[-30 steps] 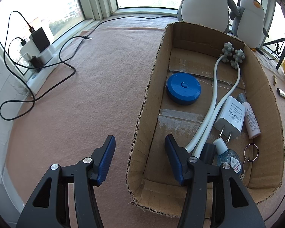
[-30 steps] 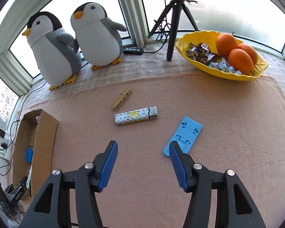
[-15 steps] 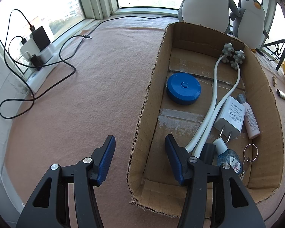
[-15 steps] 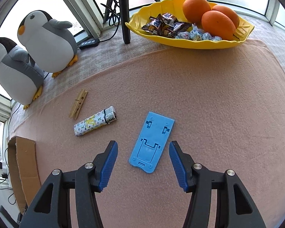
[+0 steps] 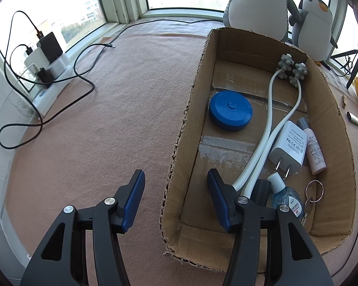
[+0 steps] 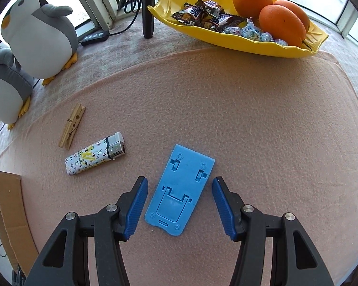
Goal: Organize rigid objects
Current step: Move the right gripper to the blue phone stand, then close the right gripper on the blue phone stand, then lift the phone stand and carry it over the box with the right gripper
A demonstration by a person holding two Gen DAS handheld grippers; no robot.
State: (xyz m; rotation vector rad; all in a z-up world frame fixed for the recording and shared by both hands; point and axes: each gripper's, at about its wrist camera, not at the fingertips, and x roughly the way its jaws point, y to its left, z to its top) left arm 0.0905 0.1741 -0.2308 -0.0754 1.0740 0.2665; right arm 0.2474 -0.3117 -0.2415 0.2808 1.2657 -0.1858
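Observation:
A flat blue phone stand (image 6: 179,190) lies on the pink cloth between the fingers of my right gripper (image 6: 179,181), which is open; its pads do not touch the stand. A patterned lighter (image 6: 94,153) and a wooden clothespin (image 6: 72,125) lie to the left of it. My left gripper (image 5: 175,174) is open and straddles the left wall of the cardboard box (image 5: 183,147) without touching it. The box holds a blue round case (image 5: 230,110), a white charger (image 5: 290,146), a white two-armed massager (image 5: 271,109), a pink bottle (image 5: 316,152), a small clear bottle (image 5: 285,195) and a key ring (image 5: 313,190).
A yellow dish (image 6: 269,47) with oranges and sweets stands behind the stand, beside a black tripod leg (image 6: 148,7). Two plush penguins (image 6: 35,35) stand at the back left. Black cables (image 5: 59,109) and a power strip (image 5: 52,71) lie left of the box.
My right gripper has sunk and moved toward the blue stand, which now lies between its fingers. The left gripper and the box have not moved.

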